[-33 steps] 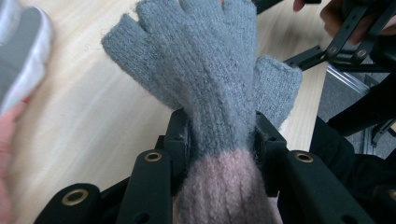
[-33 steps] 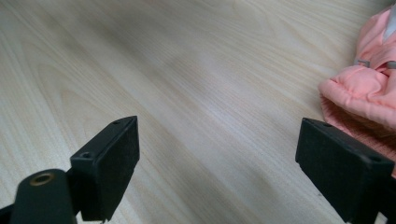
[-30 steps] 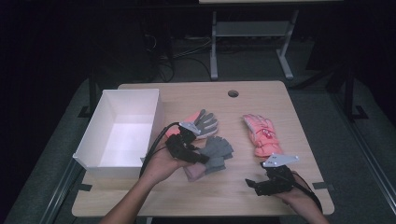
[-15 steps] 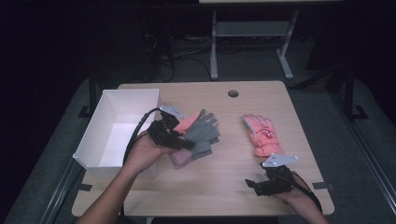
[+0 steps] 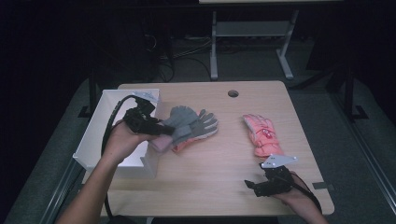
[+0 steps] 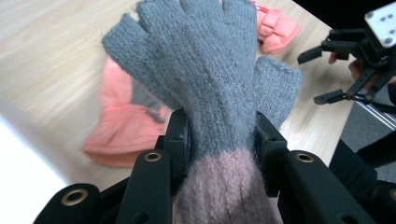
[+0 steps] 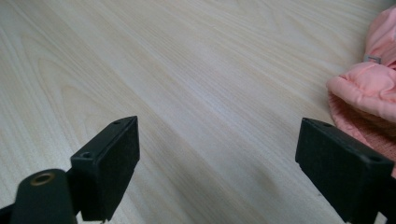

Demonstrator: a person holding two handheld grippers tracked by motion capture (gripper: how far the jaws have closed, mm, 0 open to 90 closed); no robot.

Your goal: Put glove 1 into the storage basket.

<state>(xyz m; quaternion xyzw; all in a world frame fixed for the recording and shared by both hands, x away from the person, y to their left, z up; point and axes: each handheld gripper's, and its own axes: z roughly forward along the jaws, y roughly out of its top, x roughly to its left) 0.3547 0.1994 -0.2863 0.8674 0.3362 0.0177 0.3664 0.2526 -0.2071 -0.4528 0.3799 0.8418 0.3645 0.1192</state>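
Note:
A grey knit glove with a pale pink cuff hangs between the jaws of my left gripper, which is shut on it near the cuff. In the left gripper view the glove fans out past the jaws of that gripper. It is lifted just right of the white box. A salmon-pink glove lies on the table under it, also seen in the left gripper view. A second pink glove lies at the right. My right gripper rests open near the front right, with bare wood between its jaws.
The wooden table has a round cable hole at the back. The open white box stands at its left edge. The second pink glove lies just past my right jaw. Dark floor and a metal frame lie beyond the table.
My left gripper has carried the grey glove up and to the left, toward the white box. A pink glove is uncovered beneath it. The right gripper has stayed put.

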